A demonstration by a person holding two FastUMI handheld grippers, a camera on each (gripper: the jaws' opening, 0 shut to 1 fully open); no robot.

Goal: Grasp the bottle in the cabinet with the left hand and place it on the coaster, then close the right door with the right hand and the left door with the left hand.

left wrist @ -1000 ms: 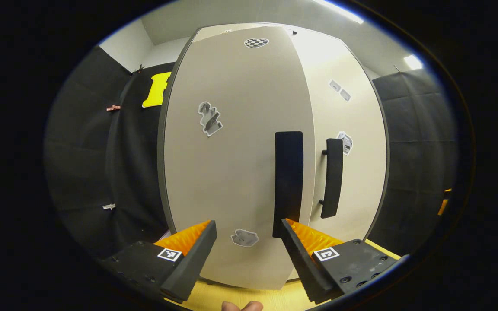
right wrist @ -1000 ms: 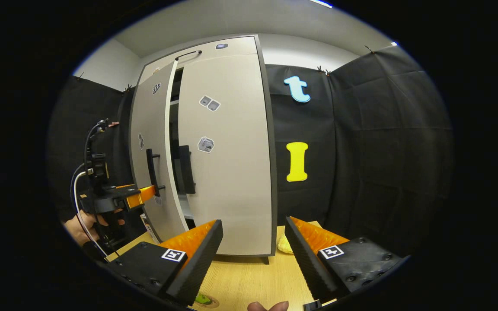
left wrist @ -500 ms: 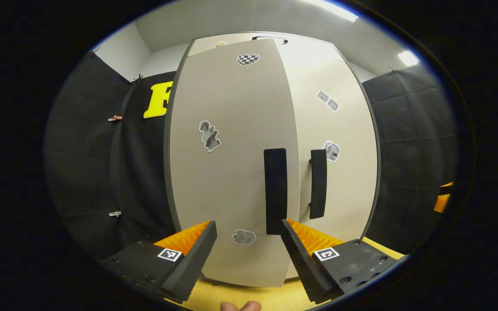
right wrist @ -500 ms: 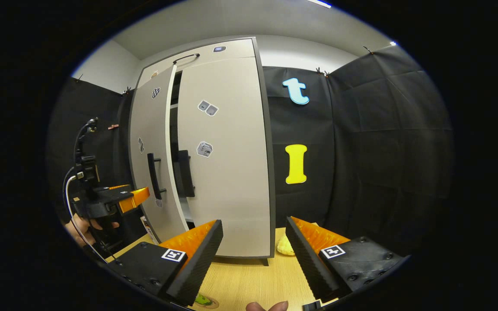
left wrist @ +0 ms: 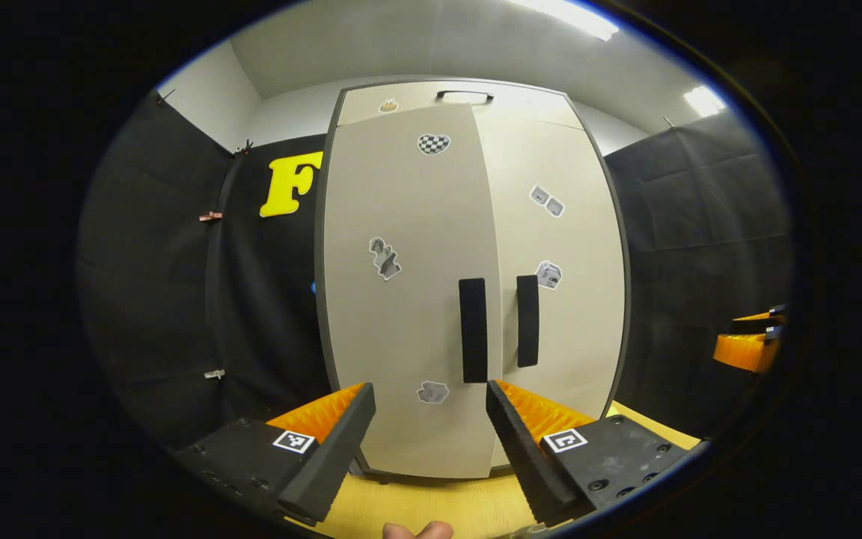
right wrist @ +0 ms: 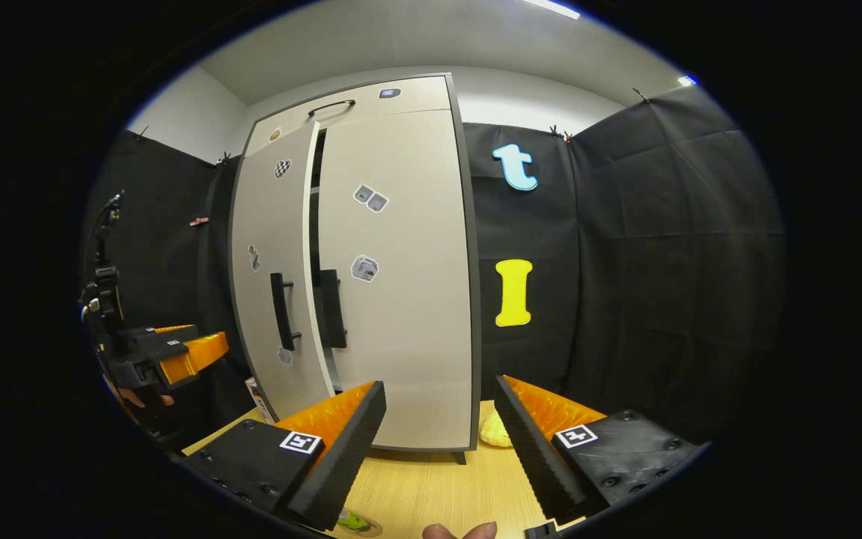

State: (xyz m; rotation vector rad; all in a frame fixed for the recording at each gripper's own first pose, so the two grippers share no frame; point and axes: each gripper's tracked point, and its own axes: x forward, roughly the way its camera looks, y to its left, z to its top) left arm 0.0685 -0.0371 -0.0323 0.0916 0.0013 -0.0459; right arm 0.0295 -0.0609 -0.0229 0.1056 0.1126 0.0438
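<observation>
Since the earlier frame the left gripper (left wrist: pixel 431 419) has backed away from the cabinet (left wrist: pixel 468 284), which looks smaller now; its fingers are spread apart and hold nothing. Left door (left wrist: pixel 408 299) seems almost closed beside the right door (left wrist: pixel 558 254). From the right gripper view, the right gripper (right wrist: pixel 440 430) is open and empty above the table (right wrist: pixel 431 486); a narrow gap remains between the doors. The coaster (right wrist: pixel 354 520) lies at the bottom edge; I cannot see a bottle there
</observation>
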